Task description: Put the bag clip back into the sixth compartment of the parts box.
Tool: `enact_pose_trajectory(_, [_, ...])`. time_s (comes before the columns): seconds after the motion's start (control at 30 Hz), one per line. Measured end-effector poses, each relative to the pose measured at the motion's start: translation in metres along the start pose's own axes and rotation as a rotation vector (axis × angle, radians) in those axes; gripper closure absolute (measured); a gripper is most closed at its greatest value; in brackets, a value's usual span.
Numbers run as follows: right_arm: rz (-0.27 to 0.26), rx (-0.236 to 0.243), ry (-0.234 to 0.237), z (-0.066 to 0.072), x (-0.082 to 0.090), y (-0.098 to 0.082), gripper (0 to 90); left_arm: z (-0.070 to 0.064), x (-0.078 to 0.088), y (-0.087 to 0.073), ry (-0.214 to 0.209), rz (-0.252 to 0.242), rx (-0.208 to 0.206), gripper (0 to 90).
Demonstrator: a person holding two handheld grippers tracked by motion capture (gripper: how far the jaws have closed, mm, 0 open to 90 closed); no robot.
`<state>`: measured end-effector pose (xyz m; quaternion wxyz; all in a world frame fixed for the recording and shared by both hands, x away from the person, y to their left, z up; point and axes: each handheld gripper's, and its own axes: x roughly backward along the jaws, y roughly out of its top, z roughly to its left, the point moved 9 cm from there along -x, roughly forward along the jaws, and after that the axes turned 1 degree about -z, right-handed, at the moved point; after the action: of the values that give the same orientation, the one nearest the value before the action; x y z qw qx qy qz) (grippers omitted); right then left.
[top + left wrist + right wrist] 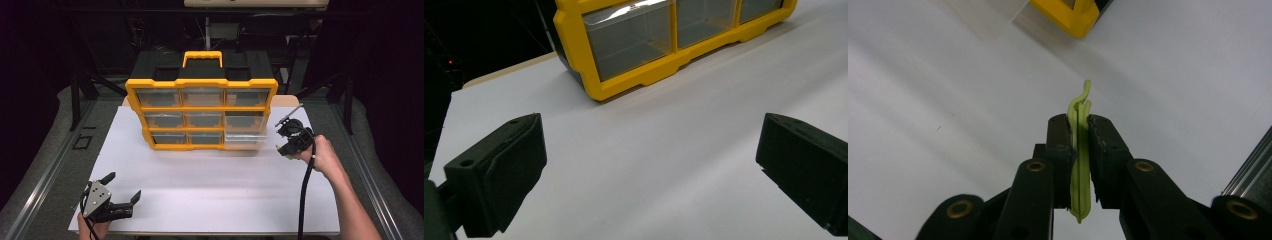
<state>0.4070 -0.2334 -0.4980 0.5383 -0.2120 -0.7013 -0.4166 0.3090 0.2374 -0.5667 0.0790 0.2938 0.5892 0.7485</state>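
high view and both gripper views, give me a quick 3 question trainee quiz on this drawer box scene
1. True or false: the left gripper has its jaws shut on a screwdriver.
2. What does the right gripper hold? A) a thin green clip B) a blue ball C) nothing
3. Fill in: the yellow drawer box has a drawer at its lower ____ pulled out, seen from the high view.

Key: 1 false, its jaws stand wide apart over the white table. 2 A, the green clip is pinched between the pads. 3 right.

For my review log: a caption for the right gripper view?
Right gripper shut on a thin light-green clip, held above the white table.
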Motion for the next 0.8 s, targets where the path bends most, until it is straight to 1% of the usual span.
enact_pose_trajectory(0.07, [0.007, 0.01, -0.004, -0.001, 0.003, 0.002, 80.3, 0.0, 0.0, 0.0, 0.0, -0.001, 0.001, 0.0])
enact_pose_trajectory(0.13, [-0.008, 0.005, -0.002, -0.002, 0.006, 0.006, 80.3, 0.0, 0.0, 0.0, -0.005, -0.001, 0.001, 0.0])
enact_pose_trajectory(0.2, [-0.004, 0.012, -0.006, -0.003, 0.009, 0.008, 80.3, 0.0, 0.0, 0.0, -0.004, 0.0, 0.001, 0.0])
enact_pose_trajectory(0.23, [-0.021, 0.004, -0.002, -0.002, 0.01, 0.01, 80.3, 0.0, 0.0, 0.0, -0.005, 0.0, 0.001, 0.0])
enact_pose_trajectory(0.33, [-0.001, 0.018, -0.009, -0.003, 0.014, 0.012, 80.3, 0.0, 0.0, 0.0, -0.005, 0.0, 0.0, 0.0])
enact_pose_trajectory(0.4, [-0.004, 0.029, -0.012, -0.004, 0.017, 0.014, 80.3, 0.0, 0.0, 0.0, -0.004, 0.0, 0.0, 0.0])
enact_pose_trajectory(0.43, [-0.003, 0.026, -0.01, -0.003, 0.018, 0.015, 80.3, 0.0, 0.0, 0.0, -0.004, 0.0, 0.0, 0.0])
enact_pose_trajectory(0.47, [-0.021, 0.025, -0.01, -0.003, 0.018, 0.017, 80.3, 0.0, 0.0, 0.0, -0.003, 0.001, -0.001, 0.0])
enact_pose_trajectory(0.53, [-0.025, 0.023, -0.012, -0.003, 0.019, 0.018, 80.2, 0.0, 0.0, 0.0, -0.006, 0.0, 0.0, 0.0])
enact_pose_trajectory(0.57, [-0.008, 0.023, -0.01, -0.003, 0.022, 0.018, 80.3, 0.0, 0.0, 0.0, -0.003, -0.001, 0.001, 0.0])
enact_pose_trajectory(0.63, [-0.009, 0.033, -0.013, -0.004, 0.025, 0.02, 80.3, 0.0, 0.0, 0.0, -0.003, 0.001, -0.001, 0.1])
enact_pose_trajectory(0.67, [-0.017, 0.031, -0.018, -0.004, 0.026, 0.021, 80.3, 0.0, 0.0, 0.0, -0.003, 0.001, -0.001, 0.0])
enact_pose_trajectory(0.7, [-0.014, 0.03, -0.016, -0.004, 0.027, 0.022, 80.3, 0.0, 0.0, 0.0, -0.004, 0.001, -0.001, 0.0])
enact_pose_trajectory(0.73, [-0.026, 0.029, -0.021, -0.004, 0.027, 0.023, 80.3, 0.0, 0.0, 0.0, -0.004, 0.0, 0.0, 0.0])
enact_pose_trajectory(0.77, [-0.013, 0.034, -0.025, -0.004, 0.029, 0.023, 80.3, 0.0, 0.0, 0.0, -0.001, 0.0, 0.0, 0.0])
enact_pose_trajectory(0.8, [-0.03, 0.033, -0.022, -0.004, 0.029, 0.025, 80.3, 0.0, 0.0, 0.0, -0.003, 0.001, -0.001, 0.0])
